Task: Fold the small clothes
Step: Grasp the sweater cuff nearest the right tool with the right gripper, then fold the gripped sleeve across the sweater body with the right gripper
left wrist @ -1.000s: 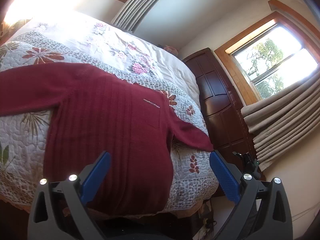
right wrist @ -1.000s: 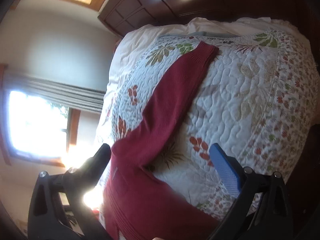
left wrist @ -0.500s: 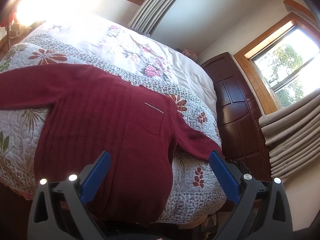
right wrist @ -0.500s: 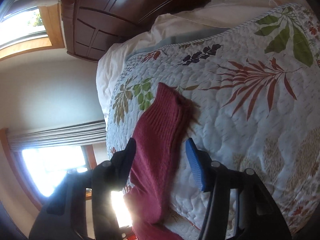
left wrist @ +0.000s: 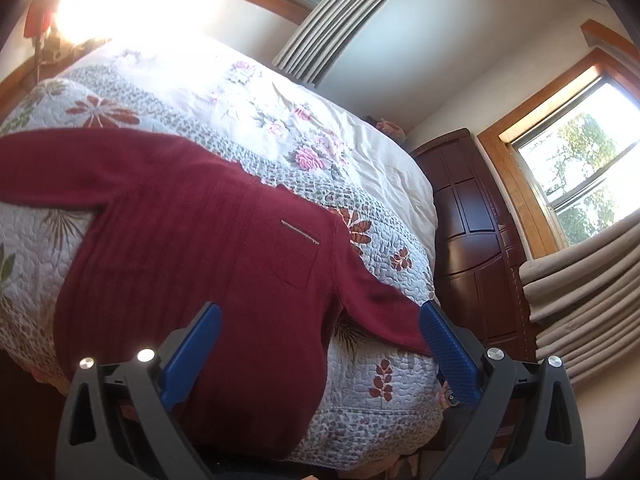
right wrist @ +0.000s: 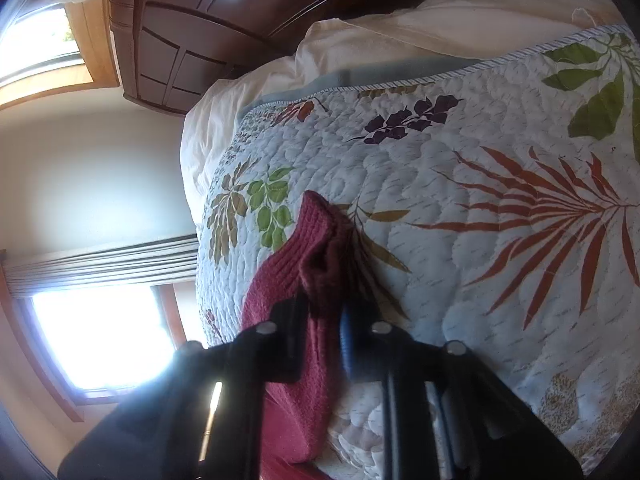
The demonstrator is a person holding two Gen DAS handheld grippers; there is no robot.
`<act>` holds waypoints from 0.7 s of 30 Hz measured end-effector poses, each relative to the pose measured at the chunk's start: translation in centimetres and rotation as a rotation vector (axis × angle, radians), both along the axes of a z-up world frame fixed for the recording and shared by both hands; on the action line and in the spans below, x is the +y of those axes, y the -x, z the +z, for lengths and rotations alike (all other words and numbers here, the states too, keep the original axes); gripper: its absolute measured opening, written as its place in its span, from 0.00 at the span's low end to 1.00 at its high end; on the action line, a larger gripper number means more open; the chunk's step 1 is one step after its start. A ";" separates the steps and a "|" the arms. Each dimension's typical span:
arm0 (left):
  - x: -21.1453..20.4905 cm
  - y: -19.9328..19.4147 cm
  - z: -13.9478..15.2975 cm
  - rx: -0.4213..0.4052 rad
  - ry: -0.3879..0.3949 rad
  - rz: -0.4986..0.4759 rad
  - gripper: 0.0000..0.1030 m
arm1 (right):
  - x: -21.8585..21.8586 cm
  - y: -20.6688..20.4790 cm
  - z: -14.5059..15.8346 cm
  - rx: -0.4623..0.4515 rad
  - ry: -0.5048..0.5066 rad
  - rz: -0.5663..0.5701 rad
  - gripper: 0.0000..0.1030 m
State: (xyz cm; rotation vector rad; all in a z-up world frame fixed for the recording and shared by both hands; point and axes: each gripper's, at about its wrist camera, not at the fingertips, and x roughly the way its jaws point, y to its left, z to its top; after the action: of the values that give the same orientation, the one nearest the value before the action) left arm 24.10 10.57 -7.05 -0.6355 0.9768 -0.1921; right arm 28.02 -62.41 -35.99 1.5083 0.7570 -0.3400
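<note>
Between my right gripper (right wrist: pixel 323 320) fingers, pinched nearly closed, sits the sweater's sleeve cuff (right wrist: pixel 310 240), its long axis running straight ahead from them across the bed (right wrist: pixel 460 240). My left gripper (left wrist: pixel 320 334) hovers with fingers wide above the sweater (left wrist: pixel 192 248) hem, empty. Beyond that hem the body lies flat, sleeves spread sideways.

Bare quilt (right wrist: pixel 460 240) beside sleeve (right wrist: pixel 304 248)
</note>
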 end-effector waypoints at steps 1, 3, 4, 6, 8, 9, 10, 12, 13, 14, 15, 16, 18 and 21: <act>0.1 -0.1 -0.3 0.006 0.022 -0.007 0.96 | 0.0 0.0 0.2 -0.002 0.010 -0.001 0.11; 0.2 -0.2 -0.8 -0.001 0.071 -0.027 0.96 | 0.3 -0.1 1.1 -0.007 0.036 0.005 0.10; 0.4 -0.3 -1.0 -0.001 0.097 -0.040 0.96 | 0.5 -0.2 1.8 -0.011 0.057 0.015 0.10; 0.7 -0.7 -1.4 0.020 0.133 -0.060 0.96 | 1.0 -0.6 3.6 -0.018 0.113 0.038 0.10; 1.0 -1.2 -1.7 0.035 0.145 -0.089 0.96 | 1.9 -1.2 6.1 -0.036 0.182 0.069 0.10; 1.1 -1.4 -1.7 0.028 0.140 -0.103 0.96 | 2.5 -1.5 7.5 -0.046 0.218 0.088 0.10; 1.3 -1.5 -1.7 0.019 0.121 -0.114 0.96 | 3.3 -1.9 9.0 -0.059 0.255 0.107 0.10; 1.7 -2.0 -1.7 0.004 0.075 -0.138 0.96 | 5.2 -2.5 12.1 -0.084 0.333 0.148 0.10; 2.0 -2.3 -1.7 -0.002 0.067 -0.149 0.96 | 6.3 -2.9 13.8 -0.099 0.374 0.169 0.10; 2.4 -2.5 -1.9 -0.005 0.069 -0.154 0.96 | 7.4 -3.3 15.3 -0.112 0.411 0.191 0.10; 2.9 -2.7 -2.2 -0.005 0.081 -0.155 0.96 | 8.7 -3.7 16.8 -0.122 0.450 0.212 0.10; 3.5 -2.9 -2.5 -0.003 0.102 -0.151 0.96 | 9.9 -4.1 18.2 -0.132 0.482 0.231 0.10; 4.7 -3.3 -3.4 0.021 0.144 -0.128 0.96 | 12.4 -5.0 20.5 -0.154 0.534 0.271 0.10; 6.4 -3.9 -4.8 0.075 0.199 -0.117 0.96 | 16.5 -6.2 23.5 -0.182 0.615 0.336 0.10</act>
State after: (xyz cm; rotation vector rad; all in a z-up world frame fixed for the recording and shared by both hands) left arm 28.01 16.98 -11.90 -0.7728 1.0768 -0.3746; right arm 34.20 -45.88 -12.45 0.8039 0.6663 -0.1549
